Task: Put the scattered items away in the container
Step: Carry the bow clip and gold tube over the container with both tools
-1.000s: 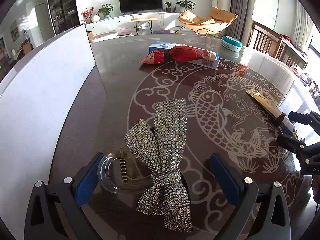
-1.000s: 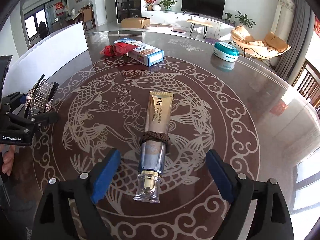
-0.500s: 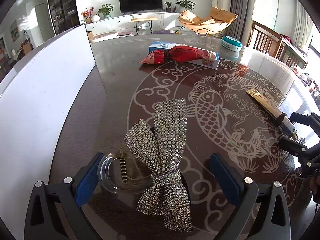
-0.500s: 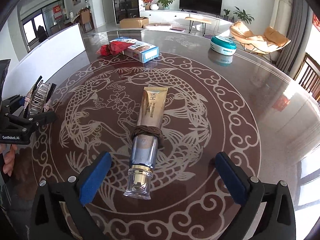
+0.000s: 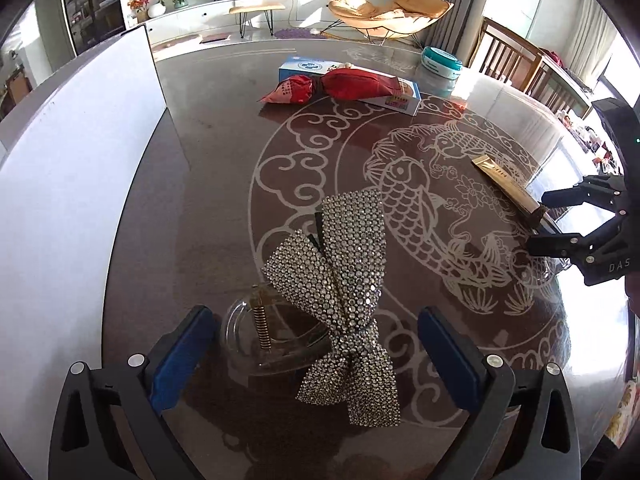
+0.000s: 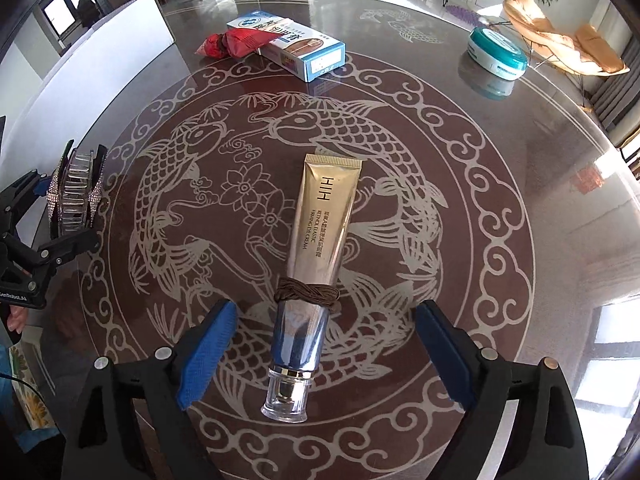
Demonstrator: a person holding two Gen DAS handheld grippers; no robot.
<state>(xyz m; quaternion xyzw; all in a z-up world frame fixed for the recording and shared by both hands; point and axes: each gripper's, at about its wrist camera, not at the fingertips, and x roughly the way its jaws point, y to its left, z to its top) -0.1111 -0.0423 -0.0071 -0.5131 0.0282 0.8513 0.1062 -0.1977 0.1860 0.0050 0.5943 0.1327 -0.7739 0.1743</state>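
a dark brown table (image 6: 500, 184) was patterned with pale fish and clouds. a gold and silver tube (image 6: 316, 240) was banded in brown; a bow (image 5: 344, 280) was covered in silver stones.

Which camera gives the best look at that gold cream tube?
The right wrist view: the gold cream tube lies whole and centred, its lettering and brown band visible. The left wrist view shows only its far end at the right edge, partly hidden behind the right gripper.

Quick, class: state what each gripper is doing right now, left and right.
Left gripper: open, straddling the rhinestone bow hair clip, not gripping it.
Right gripper: open, either side of the gold cream tube, holding nothing.
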